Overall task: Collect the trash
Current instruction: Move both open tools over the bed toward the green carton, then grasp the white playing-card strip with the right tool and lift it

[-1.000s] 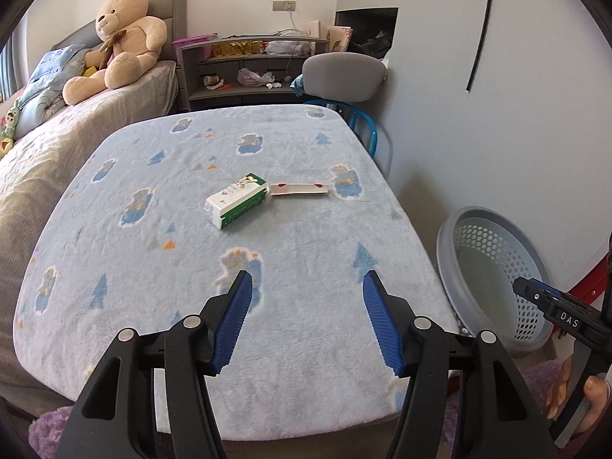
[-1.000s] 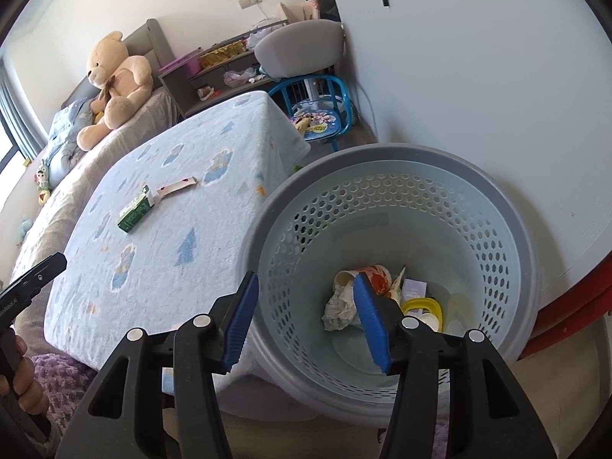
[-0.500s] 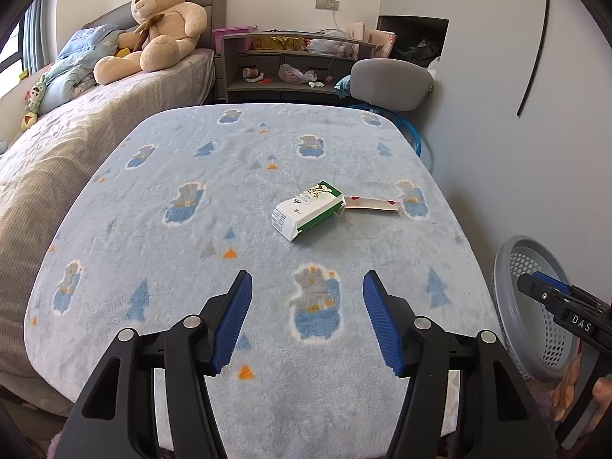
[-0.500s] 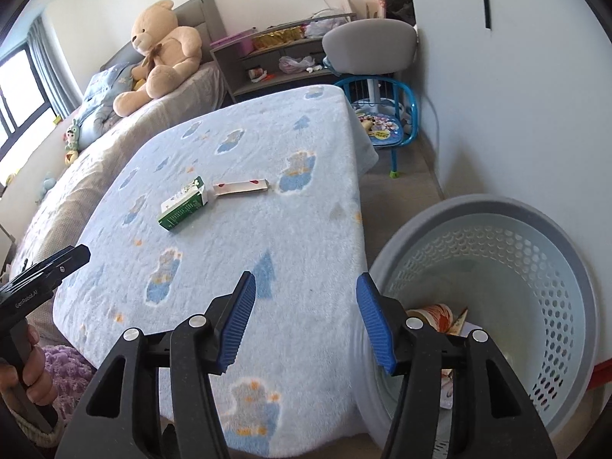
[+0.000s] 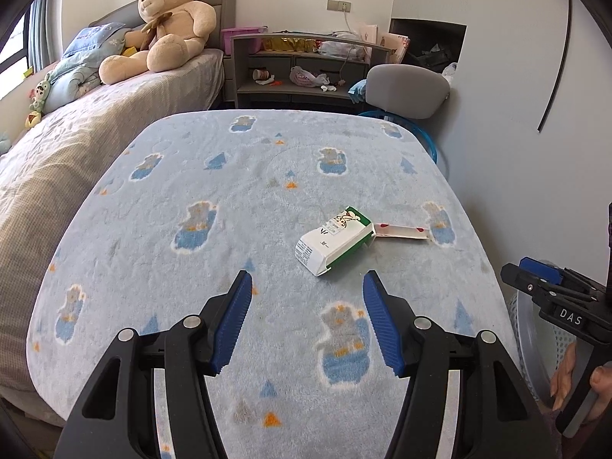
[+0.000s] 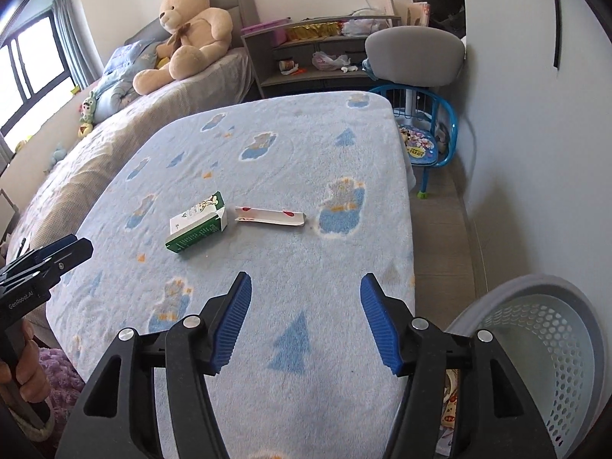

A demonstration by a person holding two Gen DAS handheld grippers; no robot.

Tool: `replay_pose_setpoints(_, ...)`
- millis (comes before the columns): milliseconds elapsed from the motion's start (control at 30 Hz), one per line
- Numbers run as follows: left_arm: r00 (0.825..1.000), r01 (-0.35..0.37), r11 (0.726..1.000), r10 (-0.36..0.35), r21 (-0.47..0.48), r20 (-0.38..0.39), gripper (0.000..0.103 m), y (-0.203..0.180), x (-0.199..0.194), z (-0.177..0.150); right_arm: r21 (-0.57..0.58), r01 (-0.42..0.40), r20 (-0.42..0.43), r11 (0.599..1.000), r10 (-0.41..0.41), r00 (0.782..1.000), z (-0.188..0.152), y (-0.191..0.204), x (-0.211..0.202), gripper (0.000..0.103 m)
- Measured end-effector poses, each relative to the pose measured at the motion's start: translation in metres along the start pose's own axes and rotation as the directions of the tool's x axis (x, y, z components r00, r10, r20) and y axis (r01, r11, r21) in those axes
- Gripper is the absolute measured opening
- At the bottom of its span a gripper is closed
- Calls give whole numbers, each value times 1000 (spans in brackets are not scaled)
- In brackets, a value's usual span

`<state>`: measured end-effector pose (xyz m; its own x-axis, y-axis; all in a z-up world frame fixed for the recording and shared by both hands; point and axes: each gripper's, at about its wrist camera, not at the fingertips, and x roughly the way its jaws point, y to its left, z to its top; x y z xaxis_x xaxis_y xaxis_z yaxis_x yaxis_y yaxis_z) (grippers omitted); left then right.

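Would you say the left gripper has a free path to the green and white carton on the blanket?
Probably yes: the left gripper is open and empty, and only bare blanket separates it from the carton.

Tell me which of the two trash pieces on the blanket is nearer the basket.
The flat white wrapper with red spots; the green-and-white carton lies beyond it, farther from the basket.

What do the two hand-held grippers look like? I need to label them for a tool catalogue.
Both the left hand-held gripper and the right hand-held gripper have black plastic frames, silver rivets and ribbed blue pads. Seen side-on, white lettering reads "GenRobot.AI" on the left and "DAS" on the right.
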<state>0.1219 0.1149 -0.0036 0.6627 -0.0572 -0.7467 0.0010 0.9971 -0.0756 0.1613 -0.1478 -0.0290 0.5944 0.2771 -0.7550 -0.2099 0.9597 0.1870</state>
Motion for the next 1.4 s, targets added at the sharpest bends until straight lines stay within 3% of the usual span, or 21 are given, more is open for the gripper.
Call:
replay_pose_setpoints(367, 1000, -12, 1000, 12, -29, -28, 58, 13, 26, -3, -51, -4, -23, 999, 3, 1000, 16, 4, 34, 64)
replay_pose_setpoints(867, 998, -22, 999, 19, -49, -61, 58, 24, 48, -9, -155, -24, -70, 988, 13, 997, 38, 23, 86, 65)
replay_pose_setpoints(1400, 997, -21, 998, 16, -67, -82, 58, 28, 56, -13, -395, -26, -136, 918, -31, 990, 51, 58, 140, 63)
